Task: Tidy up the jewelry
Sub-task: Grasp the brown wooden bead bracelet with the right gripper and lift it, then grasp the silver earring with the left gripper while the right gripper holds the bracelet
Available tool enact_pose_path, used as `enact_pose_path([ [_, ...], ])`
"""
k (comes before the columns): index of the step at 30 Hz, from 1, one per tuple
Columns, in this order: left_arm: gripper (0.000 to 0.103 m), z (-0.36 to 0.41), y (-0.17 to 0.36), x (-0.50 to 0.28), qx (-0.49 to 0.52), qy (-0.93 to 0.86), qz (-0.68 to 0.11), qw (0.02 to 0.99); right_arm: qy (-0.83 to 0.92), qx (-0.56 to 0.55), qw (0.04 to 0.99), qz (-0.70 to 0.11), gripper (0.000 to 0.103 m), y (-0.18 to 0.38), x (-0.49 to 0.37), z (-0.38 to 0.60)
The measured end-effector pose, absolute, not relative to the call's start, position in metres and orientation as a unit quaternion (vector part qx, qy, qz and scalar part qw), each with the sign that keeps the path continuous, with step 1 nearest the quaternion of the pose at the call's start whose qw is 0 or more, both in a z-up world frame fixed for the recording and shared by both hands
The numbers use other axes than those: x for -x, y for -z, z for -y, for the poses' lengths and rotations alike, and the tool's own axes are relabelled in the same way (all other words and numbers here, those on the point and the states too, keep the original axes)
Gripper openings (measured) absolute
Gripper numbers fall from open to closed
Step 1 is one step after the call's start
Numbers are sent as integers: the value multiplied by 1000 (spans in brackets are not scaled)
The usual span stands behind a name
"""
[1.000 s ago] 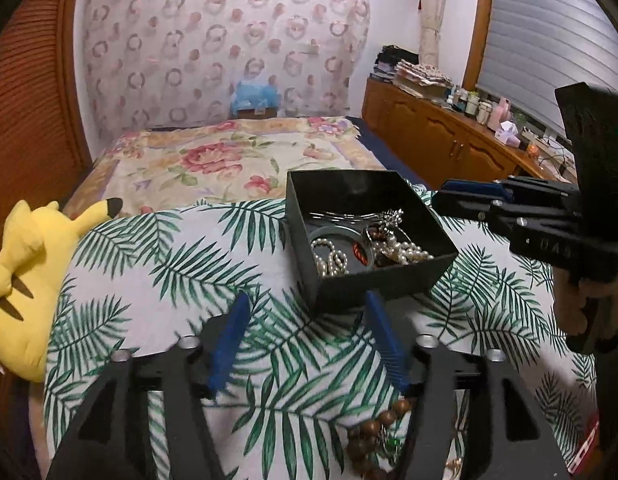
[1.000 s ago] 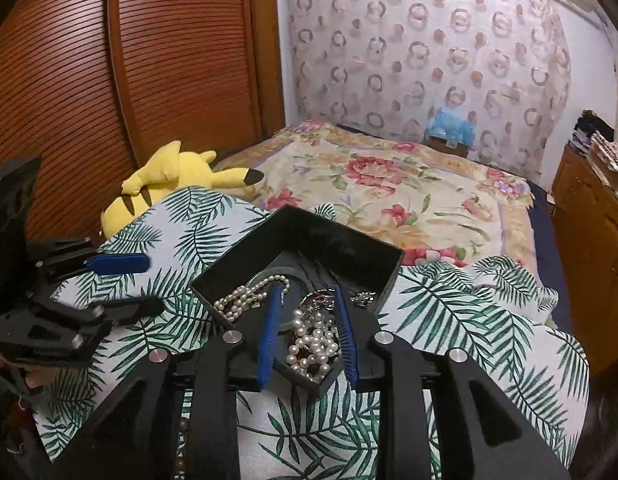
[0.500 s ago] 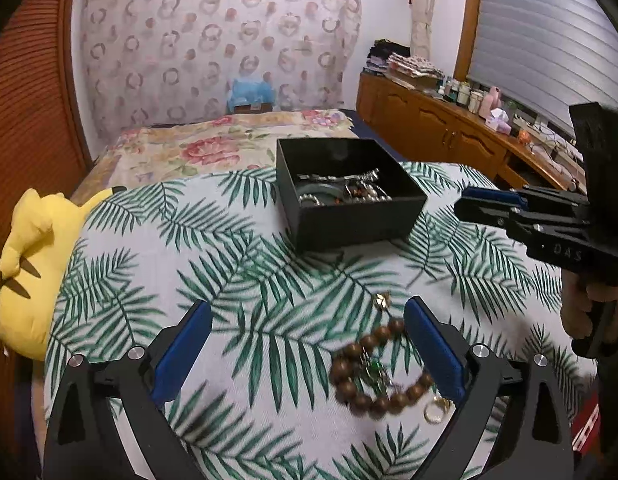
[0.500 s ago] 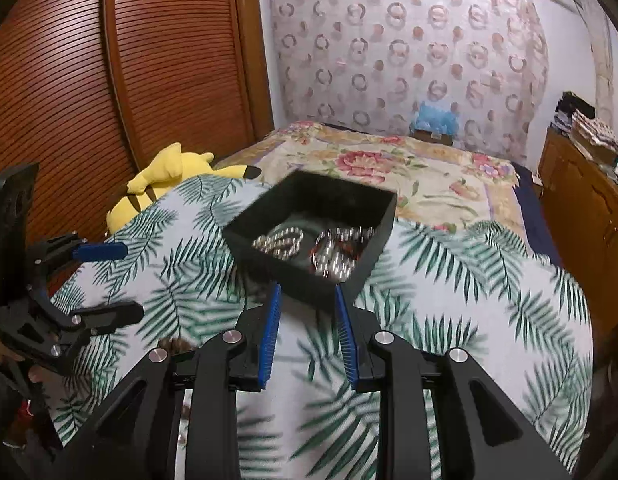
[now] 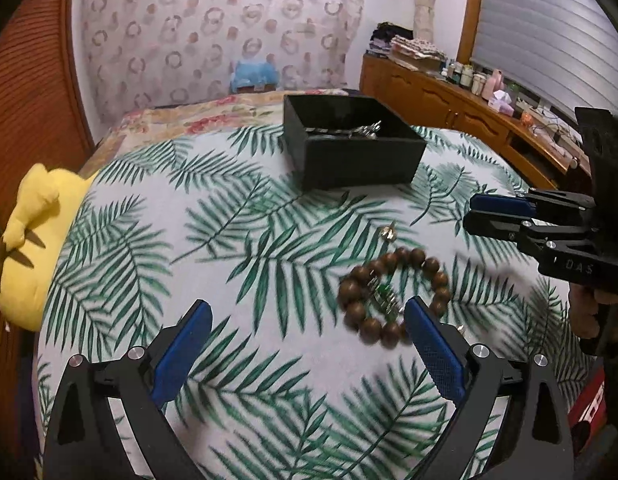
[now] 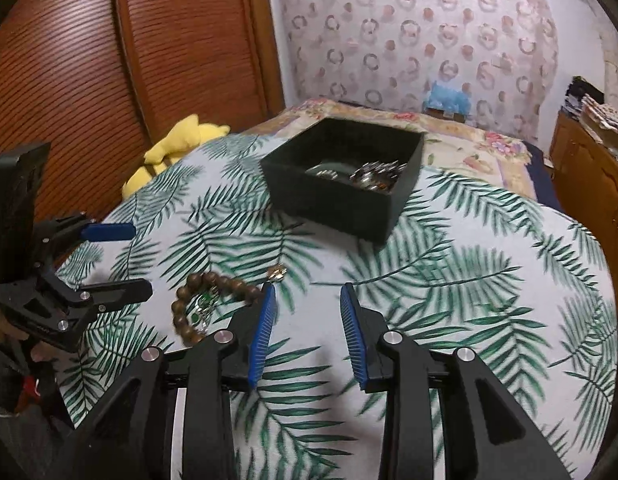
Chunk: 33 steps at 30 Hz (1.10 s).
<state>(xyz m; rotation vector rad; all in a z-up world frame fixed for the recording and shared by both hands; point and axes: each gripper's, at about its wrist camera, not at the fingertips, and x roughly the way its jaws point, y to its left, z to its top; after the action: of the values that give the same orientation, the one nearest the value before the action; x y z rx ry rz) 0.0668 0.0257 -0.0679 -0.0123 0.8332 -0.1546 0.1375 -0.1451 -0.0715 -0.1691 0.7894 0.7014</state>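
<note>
A: Now, what are the two grippers doing?

B: Left gripper (image 5: pixel 307 334) is spread wide, holding nothing, its blue pads above the palm-leaf tablecloth (image 5: pixel 157 264). Right gripper (image 6: pixel 307 330) is also parted, more narrowly, and empty.

A: Where is the jewelry, taking the wooden bead bracelet as the landmark?

B: That wooden bead bracelet (image 5: pixel 393 294) lies flat on the cloth, just ahead of the left gripper's right-hand pad, which overlaps its near edge in the left wrist view. Whether they touch, I cannot tell. A small green and silver piece (image 5: pixel 383 296) lies inside the bracelet's ring. Just beyond the bracelet sits a small metal charm (image 5: pixel 389 233).

A: And the box?

B: A black open box (image 5: pixel 357 158) stands further beyond the bracelet, well apart from it, with silvery jewelry (image 6: pixel 369 174) heaped inside.

A: Anything around that?

B: Far left of the bracelet, a yellow plush toy (image 5: pixel 27 240) lies at the table edge. Behind the box is a floral bedspread (image 6: pixel 461 140).
</note>
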Motion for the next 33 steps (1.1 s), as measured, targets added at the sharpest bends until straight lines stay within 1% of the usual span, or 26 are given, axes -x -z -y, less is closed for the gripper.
enact_pose_path([
  [7, 93, -34, 76, -65, 12, 69, -413, 908, -353, 111, 836, -405, 36, 91, -137, 116],
  [13, 93, -36, 79, -62, 19, 71, -414, 907, -346, 147, 831, -411, 35, 99, -138, 99],
  [17, 93, -39, 82, -61, 24, 72, -416, 906, -346, 165, 829, -408, 15, 99, -139, 90],
  [19, 93, -39, 83, -61, 26, 71, -417, 906, -356, 166, 826, -404, 15, 97, -137, 87],
  [33, 93, -28, 82, -61, 24, 81, -416, 906, -384, 96, 865, -310, 15, 15, -116, 109],
])
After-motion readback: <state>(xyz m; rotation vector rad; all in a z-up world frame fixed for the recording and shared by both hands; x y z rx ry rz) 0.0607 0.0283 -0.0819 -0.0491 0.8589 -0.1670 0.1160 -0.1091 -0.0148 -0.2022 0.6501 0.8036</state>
